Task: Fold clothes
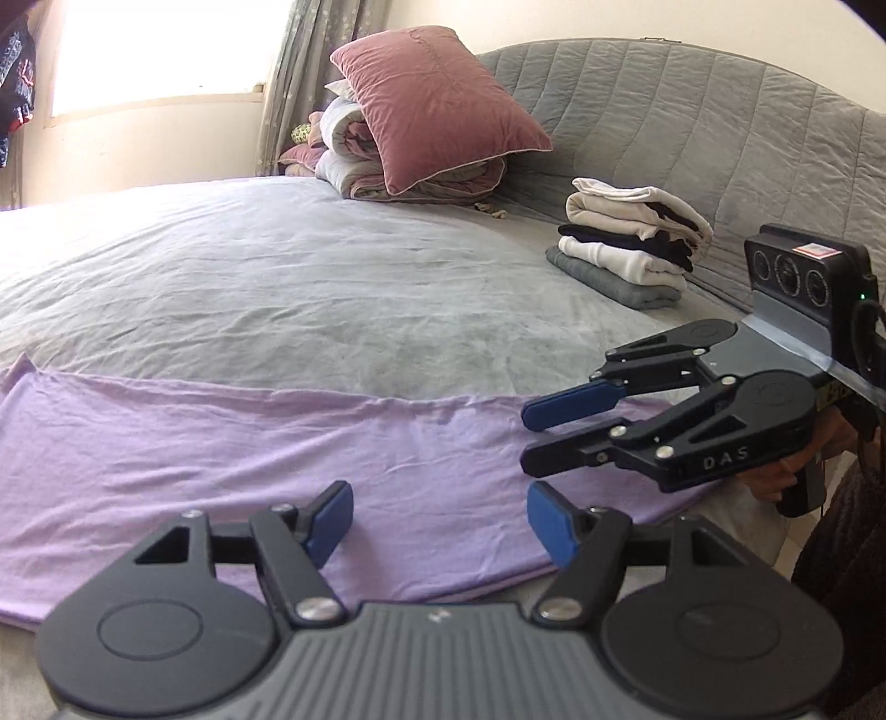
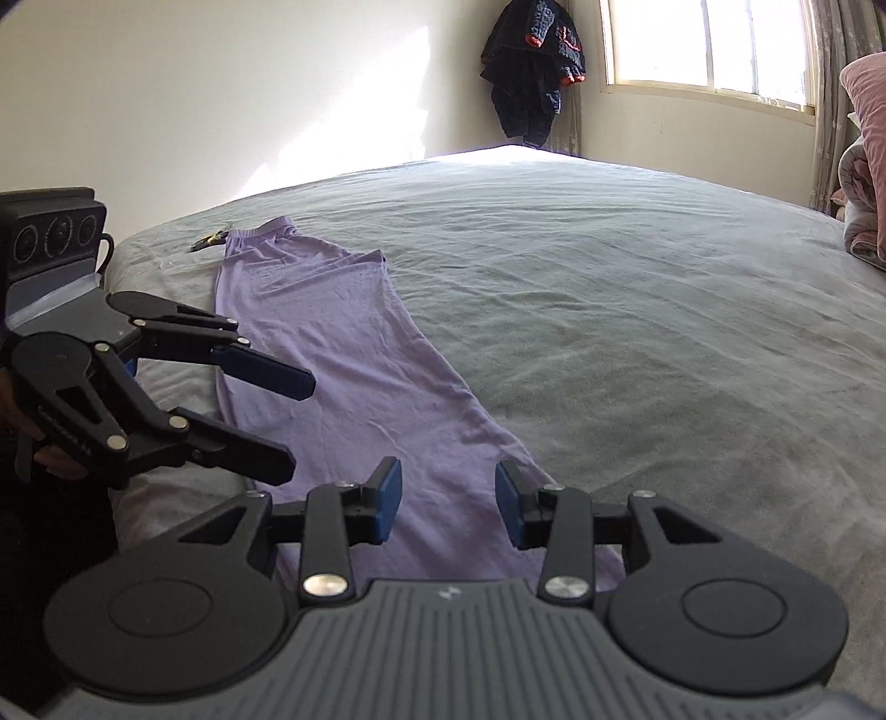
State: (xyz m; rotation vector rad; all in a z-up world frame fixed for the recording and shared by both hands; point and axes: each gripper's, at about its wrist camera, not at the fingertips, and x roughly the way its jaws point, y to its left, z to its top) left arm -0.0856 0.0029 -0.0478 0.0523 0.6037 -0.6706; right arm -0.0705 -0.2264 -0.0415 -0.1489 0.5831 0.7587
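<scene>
A lilac garment (image 1: 277,443) lies flat in a long folded strip near the front edge of the grey bed (image 1: 277,277). In the right wrist view the lilac garment (image 2: 343,360) runs away from me, its waistband at the far end. My left gripper (image 1: 440,518) hovers open over the strip's near edge, nothing between its blue pads. My right gripper (image 1: 529,437) stands open just to its right, over the strip's end. From the right wrist view, the right gripper (image 2: 448,501) is open above the cloth, and the left gripper (image 2: 296,426) is open at the strip's left edge.
A stack of folded clothes (image 1: 626,243) sits by the grey quilted headboard (image 1: 720,111). A pink pillow (image 1: 437,111) leans on a rolled quilt at the back. A dark jacket (image 2: 531,72) hangs in the corner by the window (image 2: 703,44). A small dark object (image 2: 210,239) lies beside the waistband.
</scene>
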